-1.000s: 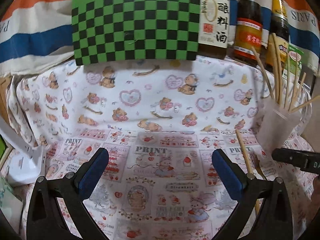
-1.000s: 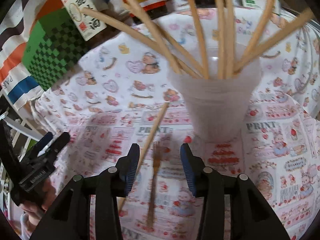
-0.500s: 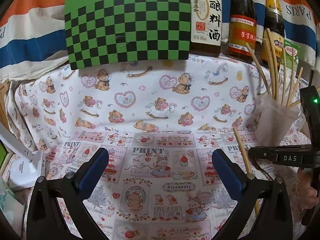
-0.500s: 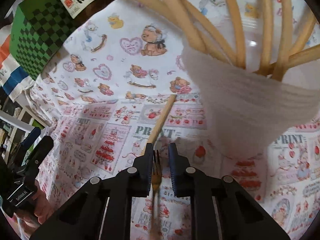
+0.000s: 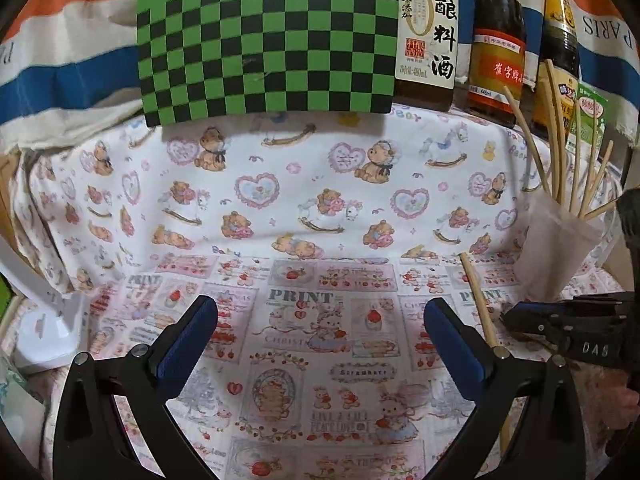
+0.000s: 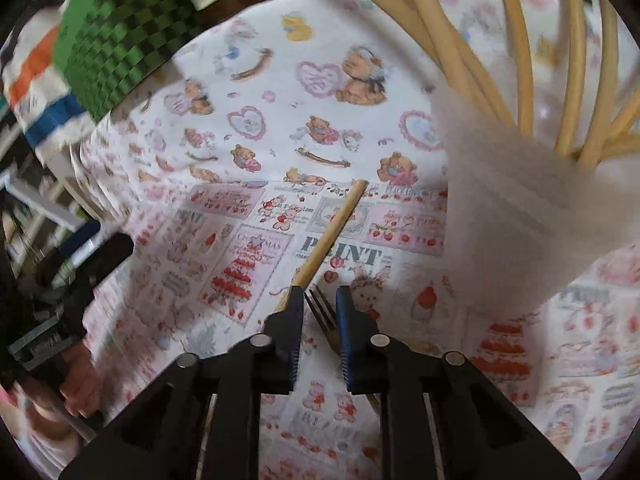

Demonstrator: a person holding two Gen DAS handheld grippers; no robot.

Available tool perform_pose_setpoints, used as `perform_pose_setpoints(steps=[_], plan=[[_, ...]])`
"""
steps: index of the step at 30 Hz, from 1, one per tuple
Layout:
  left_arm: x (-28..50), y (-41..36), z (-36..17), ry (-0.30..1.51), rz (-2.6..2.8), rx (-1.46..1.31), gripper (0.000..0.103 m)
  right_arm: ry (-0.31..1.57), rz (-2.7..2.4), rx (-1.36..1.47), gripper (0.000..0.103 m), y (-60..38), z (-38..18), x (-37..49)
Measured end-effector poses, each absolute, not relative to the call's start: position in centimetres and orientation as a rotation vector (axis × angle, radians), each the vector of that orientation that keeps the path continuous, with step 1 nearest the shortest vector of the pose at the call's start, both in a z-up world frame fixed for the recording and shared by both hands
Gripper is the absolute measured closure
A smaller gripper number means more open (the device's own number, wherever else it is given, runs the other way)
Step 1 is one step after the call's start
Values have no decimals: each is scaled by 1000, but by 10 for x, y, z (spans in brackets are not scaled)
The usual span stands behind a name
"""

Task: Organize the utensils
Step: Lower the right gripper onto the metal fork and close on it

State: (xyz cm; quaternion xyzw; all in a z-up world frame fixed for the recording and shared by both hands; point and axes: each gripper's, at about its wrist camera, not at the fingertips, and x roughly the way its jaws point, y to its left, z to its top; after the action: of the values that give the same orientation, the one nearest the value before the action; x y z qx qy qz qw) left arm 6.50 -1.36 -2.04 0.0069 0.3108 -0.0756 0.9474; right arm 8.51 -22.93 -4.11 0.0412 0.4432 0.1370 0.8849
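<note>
One fork (image 6: 320, 312) sitting between my right gripper (image 6: 318, 300) pads.
I'm closing narrowly around it, grip unconfirmed; its handle is running back toward me, while my left gripper (image 5: 320, 316) is idling wide open.

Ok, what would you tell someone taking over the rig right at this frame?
Left gripper: open, empty, hovering over the printed cloth.
Right gripper: jaws narrowed around the fork, tines pointing forward; a firm grip can't be confirmed.
Loose chopstick lies on the cloth just left of the fork.
Cup already holds several chopsticks.
Left to do, probably: fork and loose chopstick into the cup.
</note>
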Motion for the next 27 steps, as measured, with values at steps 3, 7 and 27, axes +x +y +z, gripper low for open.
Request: perform_pose_setpoints(steps=[3, 7, 27], plan=[[66, -8, -21, 639, -138, -12, 1, 907, 207, -8, 85, -220, -32, 78], [64, -9, -20, 625, -130, -5, 1, 936, 175, -164, 84, -194, -33, 79], [70, -10, -26, 667, -173, -24, 1, 1024, 137, 89, 98, -211, -28, 99]])
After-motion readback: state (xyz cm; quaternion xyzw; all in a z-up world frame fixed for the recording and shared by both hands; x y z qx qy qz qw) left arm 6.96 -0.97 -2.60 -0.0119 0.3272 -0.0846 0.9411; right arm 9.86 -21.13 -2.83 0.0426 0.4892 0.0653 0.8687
